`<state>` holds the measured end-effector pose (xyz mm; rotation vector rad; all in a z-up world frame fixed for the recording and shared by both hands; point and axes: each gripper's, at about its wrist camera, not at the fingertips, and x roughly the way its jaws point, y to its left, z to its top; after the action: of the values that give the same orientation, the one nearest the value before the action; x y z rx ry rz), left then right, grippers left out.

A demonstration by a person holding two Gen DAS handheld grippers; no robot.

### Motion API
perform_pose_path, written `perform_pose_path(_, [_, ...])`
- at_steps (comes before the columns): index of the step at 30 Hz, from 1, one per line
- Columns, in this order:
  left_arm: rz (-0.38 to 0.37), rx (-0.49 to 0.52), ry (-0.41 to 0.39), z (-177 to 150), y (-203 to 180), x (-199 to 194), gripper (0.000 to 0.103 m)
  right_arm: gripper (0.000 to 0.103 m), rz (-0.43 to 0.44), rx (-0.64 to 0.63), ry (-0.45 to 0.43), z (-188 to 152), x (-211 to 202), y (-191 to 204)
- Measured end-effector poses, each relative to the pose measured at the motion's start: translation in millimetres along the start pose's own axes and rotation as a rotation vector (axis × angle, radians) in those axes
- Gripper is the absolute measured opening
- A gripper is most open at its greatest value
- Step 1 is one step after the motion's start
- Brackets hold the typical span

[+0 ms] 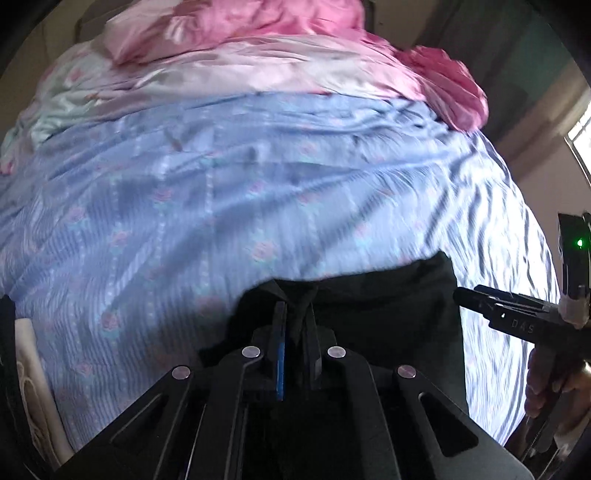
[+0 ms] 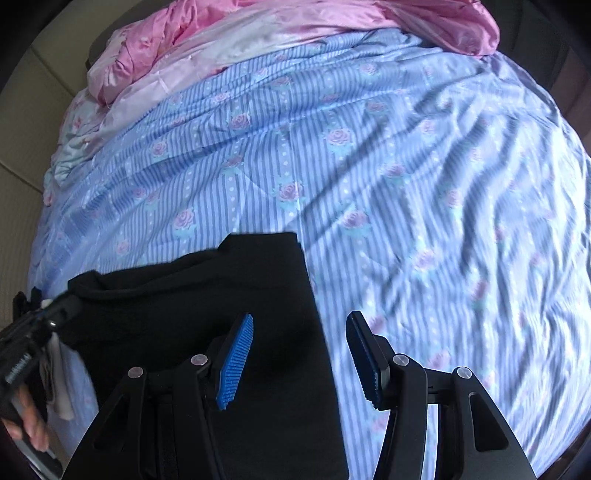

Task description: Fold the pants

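Pants (image 2: pixel 221 314) lie under right tool (image 2: pixel 299 354).

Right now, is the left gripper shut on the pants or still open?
Shut on the pants. The left gripper has its fingers pinched together with a fold of black cloth bunched between them.

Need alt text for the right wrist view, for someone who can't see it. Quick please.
The right gripper hangs open over the right edge of the black pants, which lie on a blue striped, rose-print bedspread. At the left edge the left gripper reaches the pants' far corner; pink bedding is bunched along the top.
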<state>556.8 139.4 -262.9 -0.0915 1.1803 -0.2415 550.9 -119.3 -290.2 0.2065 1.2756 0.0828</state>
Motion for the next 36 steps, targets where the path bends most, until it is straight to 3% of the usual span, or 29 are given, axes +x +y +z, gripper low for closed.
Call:
perform_pose_path(5, [0.077,0.041,0.064,8,12,30,0.011,0.054,-0.025,-0.05,0.002,18,17,13])
perform_pose_path(7, [0.14,0.063,0.09,10,16,42,0.031,0.054,-0.045,-0.058,-0.007,23,20,14])
perform_pose_path(9, [0.199,0.067,0.103,10,20,46,0.043,0.054,-0.076,-0.049,-0.02,27,23,11])
perform_pose_path(12, [0.182,0.037,0.097,10,26,39,0.048,0.054,-0.098,-0.02,-0.034,34,23,3])
perform_pose_path(16, [0.229,0.012,0.014,10,35,7,0.057,0.054,-0.092,-0.004,-0.087,38,4,-3])
perform_pose_path(20, [0.204,0.001,-0.051,3,39,-28,0.066,0.054,-0.003,-0.041,-0.129,27,-25,5])
perform_pose_path(22, [0.168,-0.003,-0.074,-5,37,-42,0.073,0.069,0.024,-0.076,-0.143,18,-37,12])
perform_pose_path(25, [0.119,-0.022,-0.09,-25,33,-58,0.082,0.074,0.06,-0.134,-0.166,-1,-54,24])
perform_pose_path(31, [0.034,-0.084,-0.063,-68,27,-55,0.096,0.08,0.066,-0.133,-0.135,-47,-57,17])
perform_pose_path(36, [-0.02,-0.12,0.017,-96,26,-25,0.096,0.08,0.041,-0.055,-0.058,-75,-36,-4])
